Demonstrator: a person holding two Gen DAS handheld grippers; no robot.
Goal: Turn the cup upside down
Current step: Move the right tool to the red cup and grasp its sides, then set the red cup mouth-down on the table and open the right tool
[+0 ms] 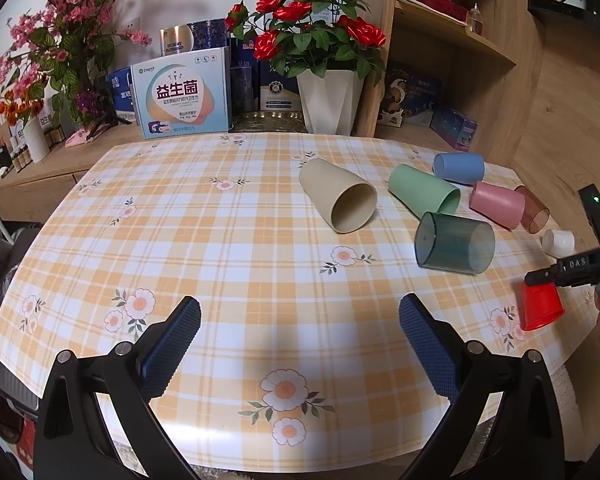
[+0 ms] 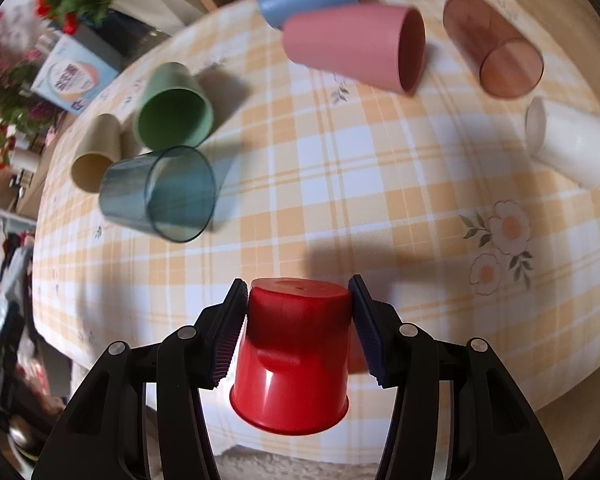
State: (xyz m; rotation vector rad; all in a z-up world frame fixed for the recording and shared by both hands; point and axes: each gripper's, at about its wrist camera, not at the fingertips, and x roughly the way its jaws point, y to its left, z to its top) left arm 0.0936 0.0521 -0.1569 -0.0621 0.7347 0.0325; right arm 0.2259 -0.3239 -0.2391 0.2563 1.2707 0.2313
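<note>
A red cup [image 2: 292,356] stands upside down, base up, between the fingers of my right gripper [image 2: 298,320], which is shut on it near the table's front right edge. In the left wrist view the red cup [image 1: 540,306] sits mouth down under the right gripper [image 1: 560,272]. My left gripper [image 1: 300,320] is open and empty above the front middle of the checked tablecloth [image 1: 228,248].
Several cups lie on their sides: beige [image 1: 338,200], green [image 1: 424,194], blue [image 1: 458,168], pink [image 1: 498,204], brown clear [image 1: 534,210], teal clear [image 1: 454,244], white [image 1: 558,242]. A white flower pot [image 1: 330,102] and boxes stand behind the table.
</note>
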